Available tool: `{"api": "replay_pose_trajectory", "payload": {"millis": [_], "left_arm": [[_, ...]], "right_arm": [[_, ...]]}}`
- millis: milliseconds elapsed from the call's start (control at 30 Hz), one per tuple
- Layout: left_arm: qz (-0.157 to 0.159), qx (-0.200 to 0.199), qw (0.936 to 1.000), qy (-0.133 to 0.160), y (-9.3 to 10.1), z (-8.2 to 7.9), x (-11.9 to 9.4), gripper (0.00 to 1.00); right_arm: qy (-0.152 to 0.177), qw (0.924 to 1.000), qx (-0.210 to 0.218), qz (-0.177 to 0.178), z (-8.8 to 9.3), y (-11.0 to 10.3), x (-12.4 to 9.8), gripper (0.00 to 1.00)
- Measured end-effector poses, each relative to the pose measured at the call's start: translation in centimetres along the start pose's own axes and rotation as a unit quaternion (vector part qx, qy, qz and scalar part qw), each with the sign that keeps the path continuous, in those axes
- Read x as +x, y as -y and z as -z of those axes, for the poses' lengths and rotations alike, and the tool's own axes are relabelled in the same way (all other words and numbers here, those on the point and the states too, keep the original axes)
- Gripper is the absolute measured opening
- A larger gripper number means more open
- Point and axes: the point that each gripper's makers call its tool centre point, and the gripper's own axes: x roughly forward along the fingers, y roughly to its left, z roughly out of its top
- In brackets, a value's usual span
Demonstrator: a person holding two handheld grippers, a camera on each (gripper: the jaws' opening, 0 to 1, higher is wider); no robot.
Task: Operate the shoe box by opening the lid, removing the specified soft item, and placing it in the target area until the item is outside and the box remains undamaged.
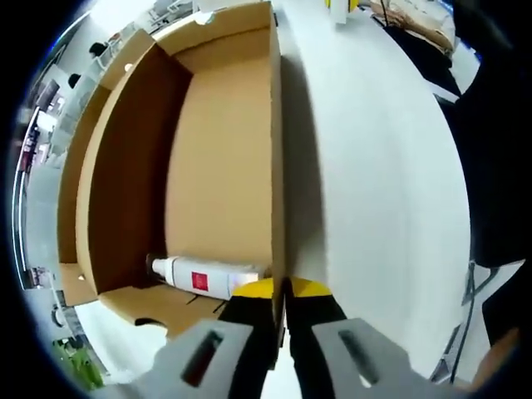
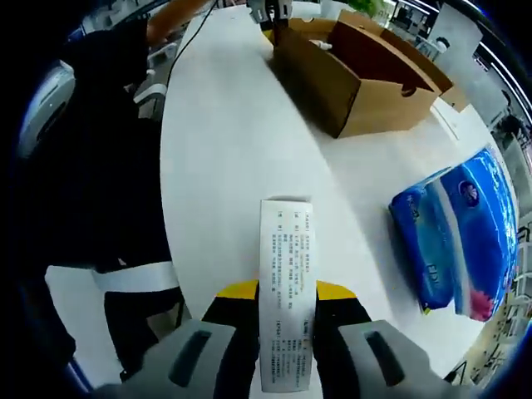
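Note:
The brown cardboard shoe box (image 1: 216, 158) stands open, and I look into its bare inside. My left gripper (image 1: 281, 293) is shut on the top edge of the box's near wall. A white tube with a red label (image 1: 208, 277) lies inside along that wall. In the right gripper view, my right gripper (image 2: 287, 293) is shut on a white oblong item with small print (image 2: 287, 266), held above the white table. The box (image 2: 357, 79) sits far off, with the left gripper (image 2: 270, 12) at its far corner. A blue soft pack (image 2: 457, 233) lies on the table to the right.
The white table (image 2: 224, 166) runs from my right gripper to the box. A person in dark clothes (image 2: 100, 141) stands along its left edge. Desks and clutter lie beyond the box (image 1: 50, 133).

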Motion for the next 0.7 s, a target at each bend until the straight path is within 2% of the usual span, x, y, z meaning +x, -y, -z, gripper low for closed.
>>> {"api": "replay_pose_trajectory", "payload": {"millis": [200, 333, 467, 600, 700], "left_arm": [[0.006, -0.015, 0.9998, -0.006, 0.0, 0.1, 0.0, 0.02], [0.005, -0.011, 0.9999, -0.01, -0.1, 0.2, 0.1, 0.02], [0.006, -0.013, 0.9998, -0.01, -0.1, 0.2, 0.1, 0.02], [0.006, -0.014, 0.9997, -0.017, -0.1, 0.3, 0.1, 0.02], [0.006, -0.016, 0.9997, -0.019, -0.1, 0.4, 0.1, 0.02]], "right_arm": [[-0.007, 0.9998, 0.003, -0.017, 0.8, -0.4, 1.4, 0.21], [-0.003, 0.9997, 0.017, -0.016, 0.7, 0.1, 1.2, 0.22], [-0.002, 1.0, 0.003, -0.009, 0.8, 0.5, 1.1, 0.22], [0.009, 0.9999, 0.013, -0.003, 0.4, 1.0, 0.8, 0.23], [0.013, 0.9999, 0.004, 0.006, 0.0, 1.3, 0.3, 0.25]]}}
